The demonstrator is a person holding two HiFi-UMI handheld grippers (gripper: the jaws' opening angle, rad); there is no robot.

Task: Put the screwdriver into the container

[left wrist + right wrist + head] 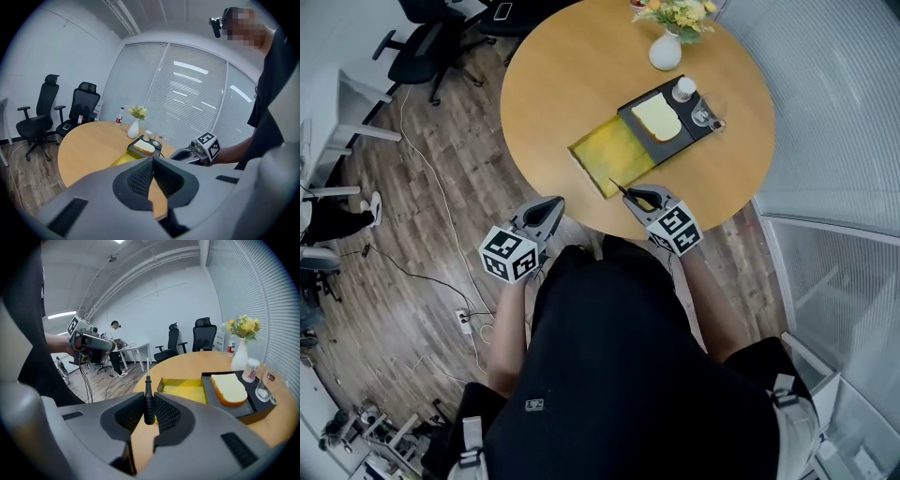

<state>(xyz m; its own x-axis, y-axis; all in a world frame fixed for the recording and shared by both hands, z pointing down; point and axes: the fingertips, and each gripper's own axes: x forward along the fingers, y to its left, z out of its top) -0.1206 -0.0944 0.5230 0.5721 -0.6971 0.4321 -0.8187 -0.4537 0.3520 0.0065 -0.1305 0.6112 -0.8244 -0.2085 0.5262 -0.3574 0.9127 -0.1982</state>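
The jaws of the right gripper (149,405) are pinching the black handle of the screwdriver (148,397). The handle is caught between the ribbed pads with its lower end sunk between them, and the thin shaft sticks out forward past the jaw tips. A grip this low on the handle leaves the whole shaft free, which should let the tool go into the box tip first without the jaws meeting a wall. Just ahead of the tips and slightly to their right lies the yellow container (185,391), open on top and empty, with its near wall facing the jaws. The screwdriver hangs above the near edge of the bench (206,363), short of the container and not yet over it, so the carry looks about half done. Beyond the container, butted against its far side, sits a black tray (211,394) with a slice of bread (228,389) on it, and further out stands a white vase (240,358) of flowers. None of these stands between the tool and the box. The left gripper (152,172) has its jaws pressed together on nothing and hovers off the bench edge, well to the left of the right one. It seems to be parked there out of the way, since a light tool like this needs only one gripper.
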